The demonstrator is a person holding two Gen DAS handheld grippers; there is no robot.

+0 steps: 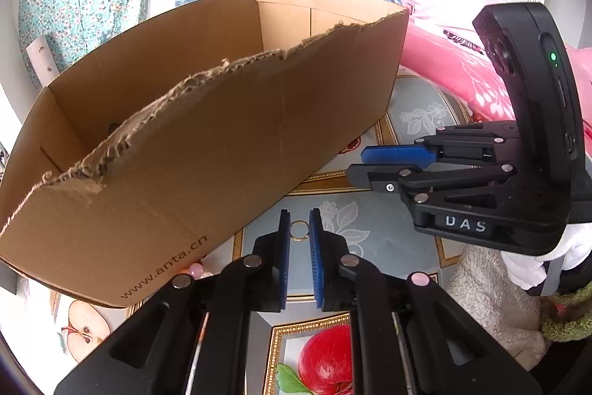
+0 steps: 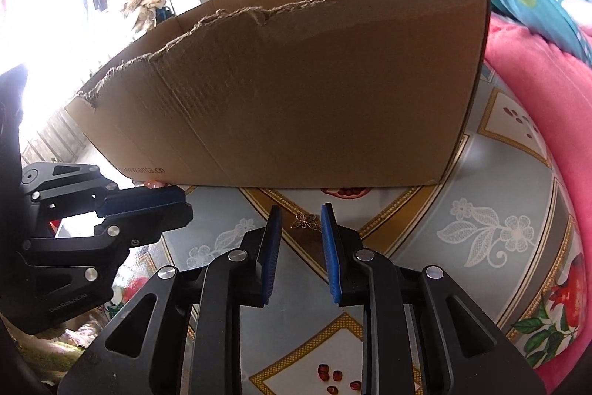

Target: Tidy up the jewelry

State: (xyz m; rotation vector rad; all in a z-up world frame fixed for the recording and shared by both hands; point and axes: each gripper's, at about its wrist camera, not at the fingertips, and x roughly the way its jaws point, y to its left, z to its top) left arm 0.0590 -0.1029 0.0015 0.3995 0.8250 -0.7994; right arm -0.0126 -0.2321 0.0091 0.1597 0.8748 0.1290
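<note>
Cardboard fills the far left and middle: a torn-rimmed box [image 1: 207,136] stands on the patterned tablecloth [image 1: 388,239]. Near its front wall, the left gripper [image 1: 297,228] frames a thin gold ring [image 1: 299,230] lying flat on the cloth; its jaws stand narrowly apart, not yet closed on anything. Further right, the right gripper [image 2: 301,223] sits with jaws wider, bracketing a small bronze flower charm [image 2: 305,221]. Both pieces look light, stiff and slippery; each probably wants a pinch across its outer edges, pads low to the cloth, or it may skid away.
</note>
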